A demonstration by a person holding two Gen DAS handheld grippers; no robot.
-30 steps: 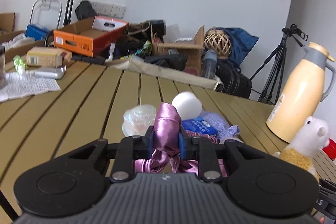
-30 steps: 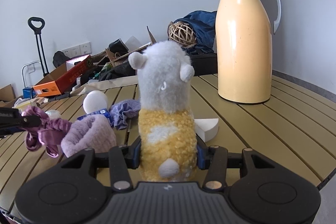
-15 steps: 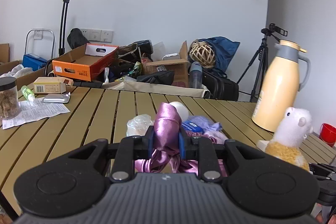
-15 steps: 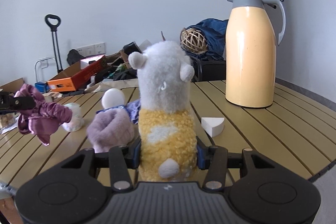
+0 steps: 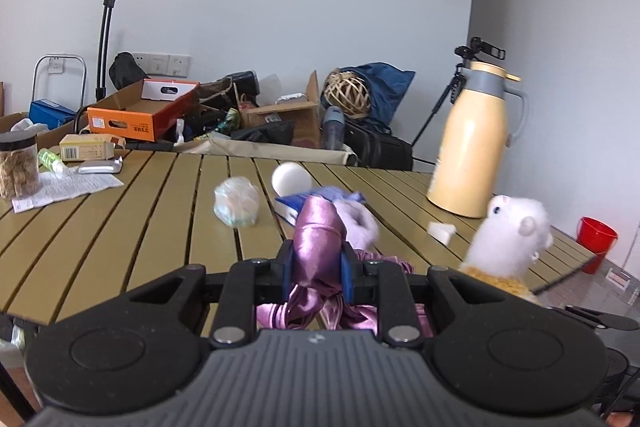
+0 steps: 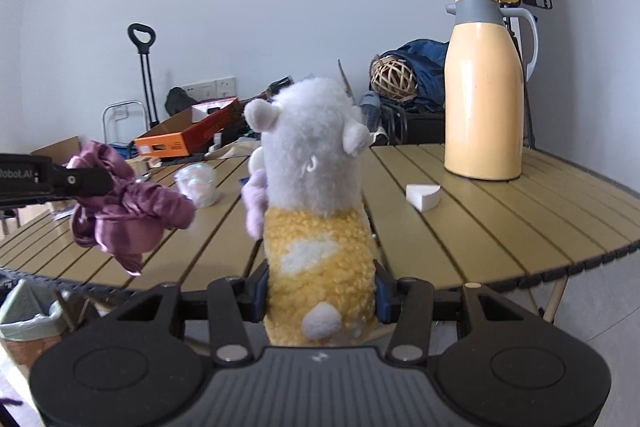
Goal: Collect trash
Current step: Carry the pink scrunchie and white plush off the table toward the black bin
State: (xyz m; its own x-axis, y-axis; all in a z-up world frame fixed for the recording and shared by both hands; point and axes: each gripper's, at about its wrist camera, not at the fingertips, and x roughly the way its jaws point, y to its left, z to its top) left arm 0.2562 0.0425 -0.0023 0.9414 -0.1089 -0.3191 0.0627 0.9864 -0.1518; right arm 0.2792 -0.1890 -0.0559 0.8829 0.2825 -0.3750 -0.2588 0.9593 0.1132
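Note:
My left gripper point(image 5: 316, 267) is shut on a purple satin cloth point(image 5: 318, 239) and holds it above the near edge of the wooden slat table point(image 5: 120, 227). The cloth point(image 6: 128, 211) also hangs from the left gripper in the right wrist view. My right gripper point(image 6: 320, 291) is shut on a white and yellow plush alpaca point(image 6: 316, 195), held upright just off the table's near edge; it also shows in the left wrist view point(image 5: 512, 235). A crumpled plastic bag point(image 5: 236, 201), a white ball point(image 5: 291, 178), a blue packet point(image 5: 296, 205) and a lilac fluffy item point(image 5: 360, 223) lie on the table.
A yellow thermos point(image 6: 484, 99) stands at the table's right, with a white foam wedge point(image 6: 422, 195) near it. A jar point(image 5: 18, 163), papers point(image 5: 68, 185) and a box point(image 5: 86, 147) sit at the left. A lined bin point(image 6: 28, 319) stands below the table's left edge. A red bucket point(image 5: 596, 239) is on the floor.
Both grippers have pulled back from the table toward its near edge and risen, carrying the cloth and the alpaca with them. The table objects now look farther away.

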